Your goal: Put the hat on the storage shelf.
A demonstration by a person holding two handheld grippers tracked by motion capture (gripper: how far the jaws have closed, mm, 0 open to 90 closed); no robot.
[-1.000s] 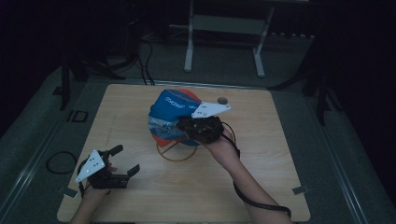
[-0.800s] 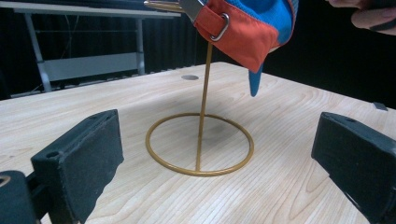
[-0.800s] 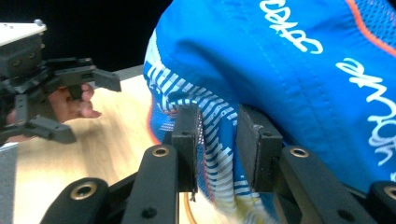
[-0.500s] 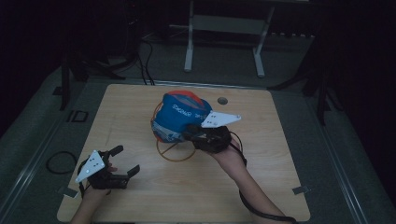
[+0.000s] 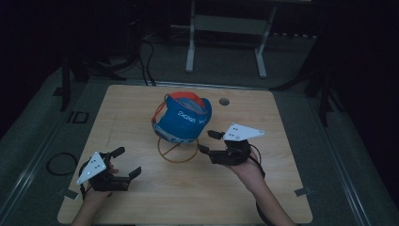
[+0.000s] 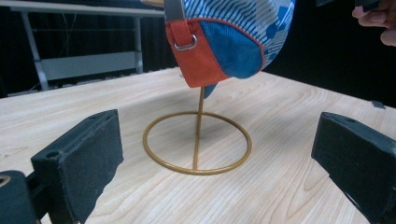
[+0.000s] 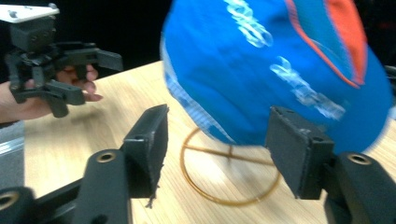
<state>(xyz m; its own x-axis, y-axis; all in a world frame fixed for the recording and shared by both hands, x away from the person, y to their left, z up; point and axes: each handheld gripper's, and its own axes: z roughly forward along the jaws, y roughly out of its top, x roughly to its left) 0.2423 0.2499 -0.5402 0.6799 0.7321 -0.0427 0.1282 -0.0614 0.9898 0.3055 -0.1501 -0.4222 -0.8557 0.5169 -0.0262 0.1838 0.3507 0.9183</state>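
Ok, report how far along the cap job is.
Done: the blue cap hangs on the gold stand. In hand: the right gripper has just been opening, nothing between its jaws, beside the cap. The left gripper rests open near the table edge. Left: apparently only backing away.

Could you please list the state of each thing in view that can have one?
Cap: hung on the stand, clear of the table, touched by neither gripper.
Stand: upright, its ring base flat on the table.
Right gripper: jaws have just been opening, nothing between them, beside the cap.
Left gripper: open, empty, near the table's front edge.
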